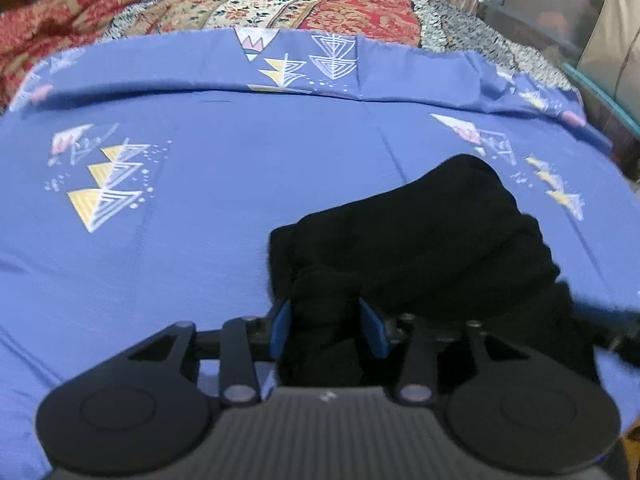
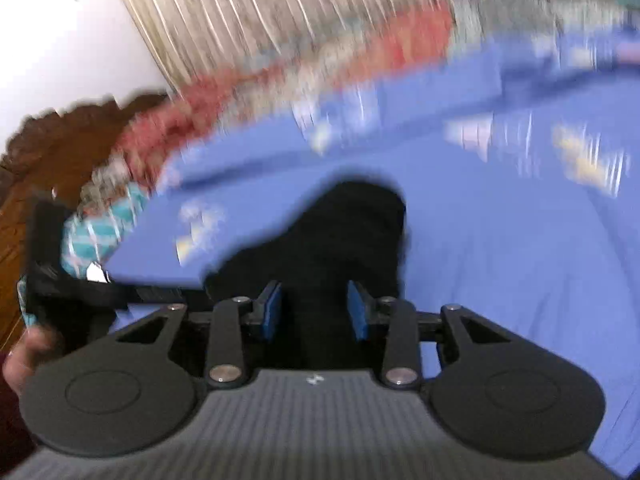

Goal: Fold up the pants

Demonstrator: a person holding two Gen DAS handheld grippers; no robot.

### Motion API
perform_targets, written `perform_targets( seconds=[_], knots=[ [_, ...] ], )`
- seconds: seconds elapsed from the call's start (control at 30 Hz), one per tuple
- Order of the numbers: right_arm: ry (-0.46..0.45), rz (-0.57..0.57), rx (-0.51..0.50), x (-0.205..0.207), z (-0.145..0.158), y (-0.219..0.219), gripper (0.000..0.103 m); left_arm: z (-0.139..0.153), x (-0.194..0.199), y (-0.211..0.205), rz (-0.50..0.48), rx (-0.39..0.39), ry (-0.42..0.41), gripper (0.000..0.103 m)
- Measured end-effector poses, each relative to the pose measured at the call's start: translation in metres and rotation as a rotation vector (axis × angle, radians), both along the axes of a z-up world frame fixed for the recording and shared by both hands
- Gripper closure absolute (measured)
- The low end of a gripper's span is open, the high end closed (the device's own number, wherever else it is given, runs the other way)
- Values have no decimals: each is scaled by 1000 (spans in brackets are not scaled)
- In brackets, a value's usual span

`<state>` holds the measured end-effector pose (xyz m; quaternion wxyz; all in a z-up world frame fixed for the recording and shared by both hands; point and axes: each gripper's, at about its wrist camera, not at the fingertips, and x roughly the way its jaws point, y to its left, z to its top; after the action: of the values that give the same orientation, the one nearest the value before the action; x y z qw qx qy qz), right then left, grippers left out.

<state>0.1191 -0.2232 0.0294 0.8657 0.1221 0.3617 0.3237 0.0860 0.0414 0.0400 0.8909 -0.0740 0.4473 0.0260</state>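
The black pants (image 1: 440,232) lie in a bunched heap on the blue patterned bedsheet (image 1: 200,260). My left gripper (image 1: 326,326) points down at the heap's near end. Its blue pads (image 1: 280,330) stand apart, with a fold of black cloth rising loosely between them. In the blurred right wrist view, the pants (image 2: 352,224) stretch away from my right gripper (image 2: 314,310). Its blue pads (image 2: 358,312) are also apart, with dark cloth in the gap. Neither pair of pads visibly presses on the cloth.
A red and cream patterned blanket (image 1: 280,4) lies along the far side of the bed, with a curtain (image 2: 260,12) behind it. A teal-framed thing (image 1: 580,20) stands at the right. A hand (image 2: 24,356) holding black gear (image 2: 52,264) shows at the left, near dark wood (image 2: 60,144).
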Motion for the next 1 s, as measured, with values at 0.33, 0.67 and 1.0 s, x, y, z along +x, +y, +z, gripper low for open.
perform_targets(
  seconds=[0.33, 0.67, 1.0],
  knots=[
    [-99, 35, -99, -24, 1, 13, 62, -6, -9, 6, 62, 71, 41, 25],
    [-228, 37, -227, 7, -17, 32, 61, -10, -10, 3, 71, 128, 43, 13],
    [-202, -13, -204, 10, -16, 26, 51, -3, -23, 6, 81, 106, 37, 8]
  ],
)
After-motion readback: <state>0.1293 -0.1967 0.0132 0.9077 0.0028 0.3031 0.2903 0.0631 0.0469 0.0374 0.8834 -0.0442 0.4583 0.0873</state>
